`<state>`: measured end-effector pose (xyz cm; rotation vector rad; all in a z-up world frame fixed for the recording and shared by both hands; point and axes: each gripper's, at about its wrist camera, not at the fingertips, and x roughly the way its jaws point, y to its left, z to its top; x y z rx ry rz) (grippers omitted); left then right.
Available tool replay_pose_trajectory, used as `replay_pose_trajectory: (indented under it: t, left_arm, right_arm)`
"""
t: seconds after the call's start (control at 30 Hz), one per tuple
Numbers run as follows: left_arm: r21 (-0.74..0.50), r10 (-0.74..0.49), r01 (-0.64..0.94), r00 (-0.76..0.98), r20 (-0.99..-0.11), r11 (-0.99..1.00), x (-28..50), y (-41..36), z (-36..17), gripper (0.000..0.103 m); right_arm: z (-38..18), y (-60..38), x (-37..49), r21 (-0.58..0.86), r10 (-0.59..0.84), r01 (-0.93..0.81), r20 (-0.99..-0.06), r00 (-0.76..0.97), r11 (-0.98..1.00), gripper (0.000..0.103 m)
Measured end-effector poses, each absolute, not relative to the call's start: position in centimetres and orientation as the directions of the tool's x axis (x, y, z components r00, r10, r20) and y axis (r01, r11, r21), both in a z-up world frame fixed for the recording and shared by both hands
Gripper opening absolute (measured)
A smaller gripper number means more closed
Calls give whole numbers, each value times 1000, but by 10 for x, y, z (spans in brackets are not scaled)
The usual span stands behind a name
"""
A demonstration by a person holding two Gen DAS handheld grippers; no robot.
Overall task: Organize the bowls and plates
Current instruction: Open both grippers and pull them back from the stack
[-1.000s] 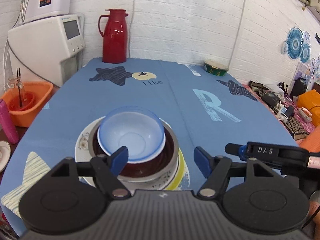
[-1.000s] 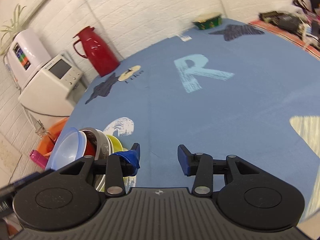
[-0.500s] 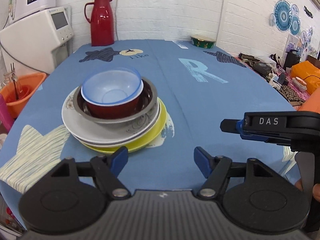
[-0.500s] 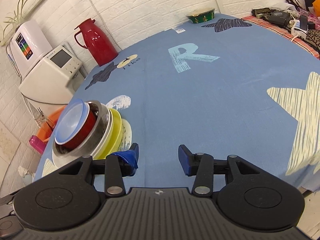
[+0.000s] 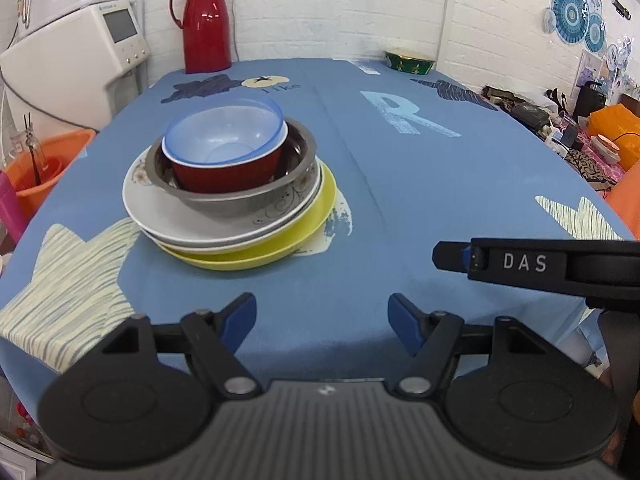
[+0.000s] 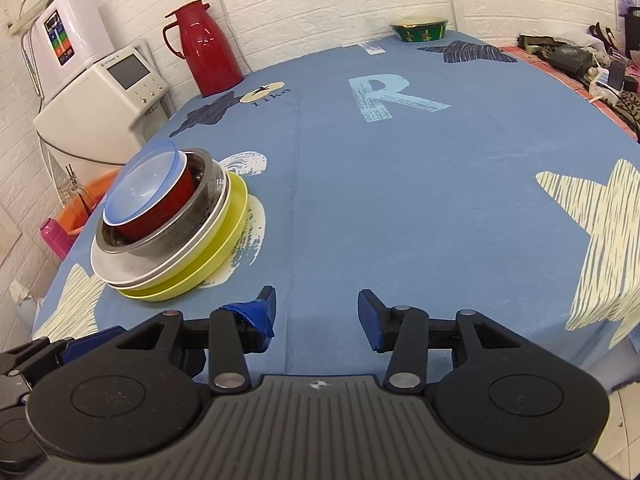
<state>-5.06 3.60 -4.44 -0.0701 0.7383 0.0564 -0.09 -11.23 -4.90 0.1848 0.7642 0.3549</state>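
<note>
A white brick room; a table [image 5: 400,208] under a blue cloth printed with stars and a letter R fills both views. On its near left part stands the single stack: blue bowl [image 5: 224,136] nested in a red bowl [image 5: 228,174], that in a steel bowl [image 5: 248,196], on a patterned white plate [image 5: 160,210], on a yellow plate [image 5: 316,212] at the bottom. The tiers are not concentric: the blue bowl sits tilted in the red one, and the upper pieces lie toward the left of the yellow plate. The left gripper [image 5: 322,318] and right gripper [image 6: 316,312] hang near the table's front edge, apart from the stack, each with jaws spread and holding nothing. Probable hazards: a sideways nudge from either gripper could slide the smooth nested bowls or tip the tilted top one; the stack lies toward the table's left edge, above an orange basin [image 5: 48,156]. Far back stand a red thermos [image 5: 204,24] and a green bowl [image 5: 410,60], not yet gathered.
</note>
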Motion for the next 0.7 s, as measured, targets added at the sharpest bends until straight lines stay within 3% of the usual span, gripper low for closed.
replay_pose_trajectory:
  t: [0.4, 0.7]
  left_arm:
    - [-38, 31, -80, 719, -694, 996, -57, 36, -59, 71]
    - [-39, 36, -83, 749, -661, 996, -62, 36, -55, 71]
  right_arm:
    - [-57, -110, -6, 291, 377, -242, -652, 659, 926, 32]
    - [-57, -111, -8, 297, 379, -239, -647, 661, 924, 33]
